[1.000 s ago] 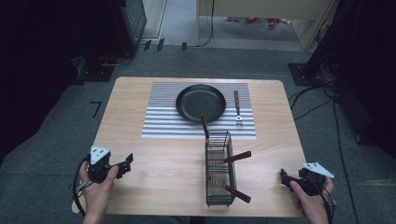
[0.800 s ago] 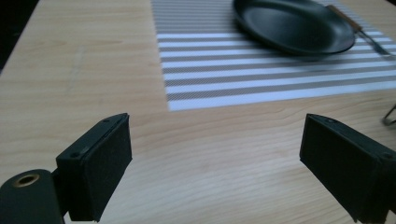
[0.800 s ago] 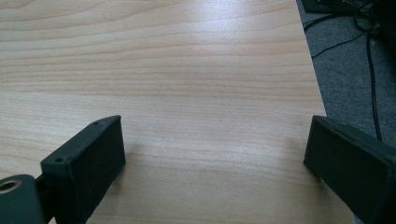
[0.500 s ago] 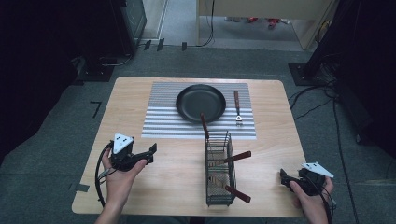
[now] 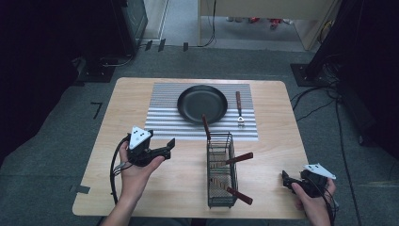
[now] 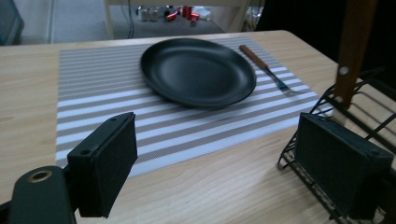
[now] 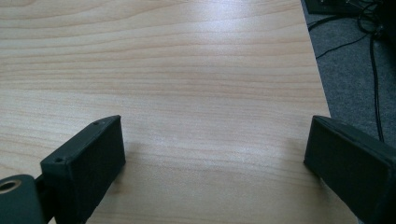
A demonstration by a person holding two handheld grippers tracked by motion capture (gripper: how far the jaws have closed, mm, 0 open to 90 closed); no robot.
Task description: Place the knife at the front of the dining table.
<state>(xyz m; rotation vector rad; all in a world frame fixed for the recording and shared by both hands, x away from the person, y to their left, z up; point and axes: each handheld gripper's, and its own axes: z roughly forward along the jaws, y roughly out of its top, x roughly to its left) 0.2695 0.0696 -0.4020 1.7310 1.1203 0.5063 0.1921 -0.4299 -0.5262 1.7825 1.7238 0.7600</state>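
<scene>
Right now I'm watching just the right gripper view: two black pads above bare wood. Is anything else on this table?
Observer: Yes, a wire basket stands mid-table, with wooden-handled utensils sticking out of it.
Operator: Anything beyond it?
Observer: A black plate sits on a striped mat, with a fork to its right.
Operator: And the other claw?
Observer: The left claw is open and empty, held left of the basket and pointing toward it.
</scene>
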